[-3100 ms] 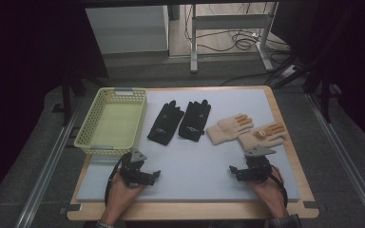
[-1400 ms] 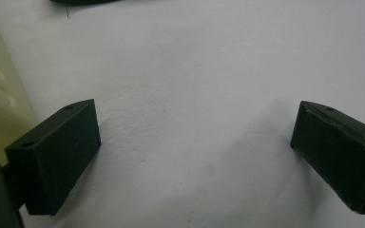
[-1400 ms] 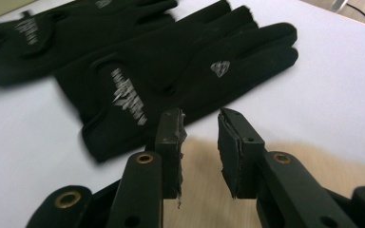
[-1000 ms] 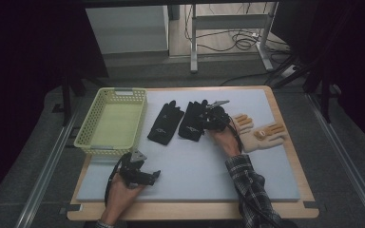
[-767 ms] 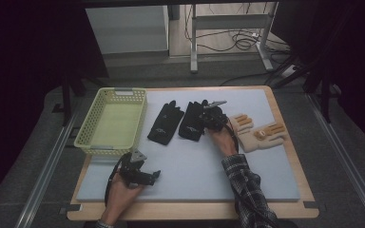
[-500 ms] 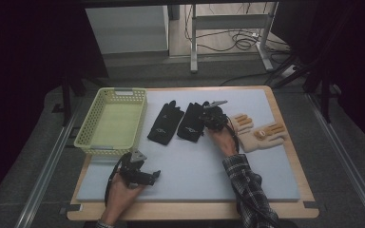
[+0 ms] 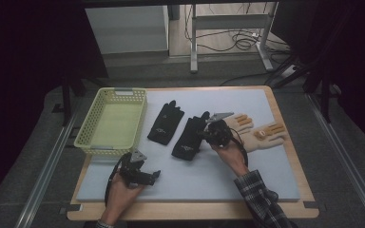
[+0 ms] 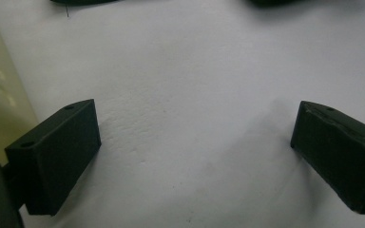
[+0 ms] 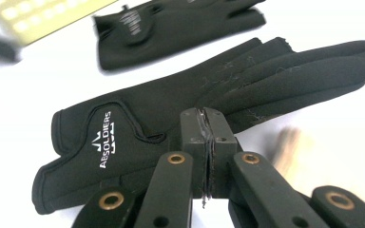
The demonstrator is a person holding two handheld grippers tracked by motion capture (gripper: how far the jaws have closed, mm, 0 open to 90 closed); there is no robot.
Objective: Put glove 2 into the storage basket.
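Two black gloves lie on the pale mat (image 7: 266, 175). The left one (image 7: 165, 124) (image 9: 171, 23) rests flat beside the basket. The right one (image 7: 185, 140) (image 9: 138, 118) carries white ABSOLDIERS lettering on its cuff. My right gripper (image 7: 204, 133) (image 9: 207, 116) is at that glove's near edge, below the fingers, jaws pressed together on the fabric. A pair of tan gloves (image 7: 259, 133) lies just right of that hand. At the mat's front left, my left gripper (image 7: 154, 176) (image 8: 195, 142) sits open over bare mat, holding nothing.
A yellow-green mesh basket (image 7: 88, 142) stands empty at the left of the table. The wooden table edge (image 7: 195, 211) runs along the front. Dark floor, metal frame legs and cables lie beyond the far edge.
My right gripper went from the front right of the mat up to the right black glove and shut on it; that glove has shifted slightly toward the front. The left gripper stayed put.
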